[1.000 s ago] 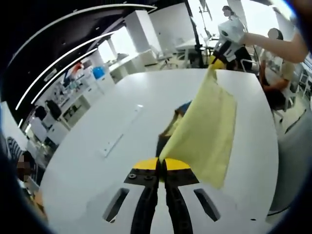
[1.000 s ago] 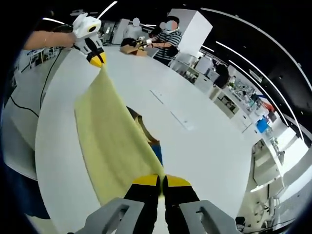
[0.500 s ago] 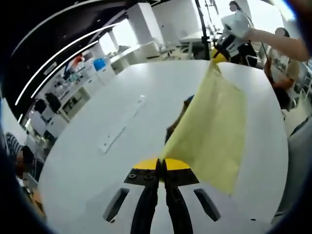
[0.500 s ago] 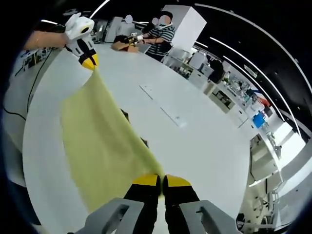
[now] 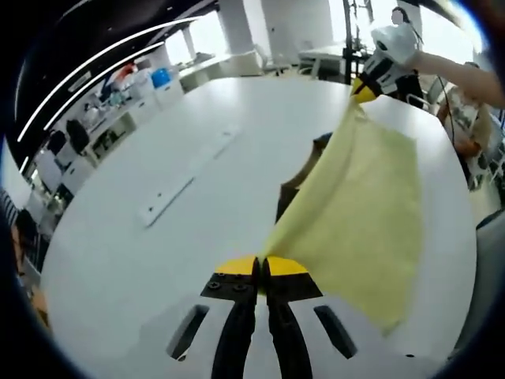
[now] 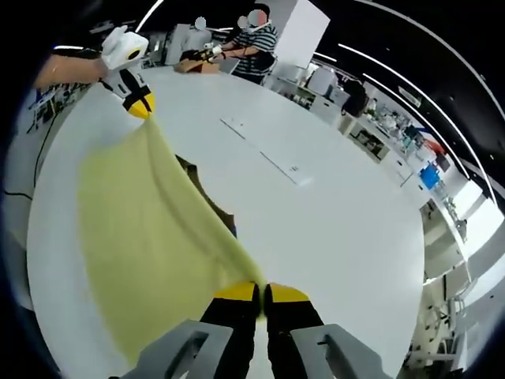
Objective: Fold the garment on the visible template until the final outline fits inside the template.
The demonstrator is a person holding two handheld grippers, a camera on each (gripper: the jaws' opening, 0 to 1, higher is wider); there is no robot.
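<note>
A pale yellow garment (image 5: 359,209) hangs stretched between my two grippers above a big white table (image 5: 158,158). My left gripper (image 5: 262,264) is shut on one corner of it, at the bottom of the left gripper view. The right gripper (image 5: 363,93) shows there at the upper right, shut on the far corner. In the right gripper view my right gripper (image 6: 262,290) pinches the near corner of the garment (image 6: 146,229), and the left gripper (image 6: 139,106) holds the far one at the upper left. A dark brown template (image 5: 304,174) lies on the table, partly hidden under the cloth, its edge (image 6: 207,191) peeking out.
A long flat white strip (image 5: 185,178) lies on the table (image 6: 331,213) beyond the cloth. People sit at the far end of the table (image 6: 248,47). Desks, shelves and a blue container (image 5: 162,76) line the room behind.
Both views have dropped closer to the table and the garment now spreads wider and lower over the dark template. Both grippers keep their hold on the corners.
</note>
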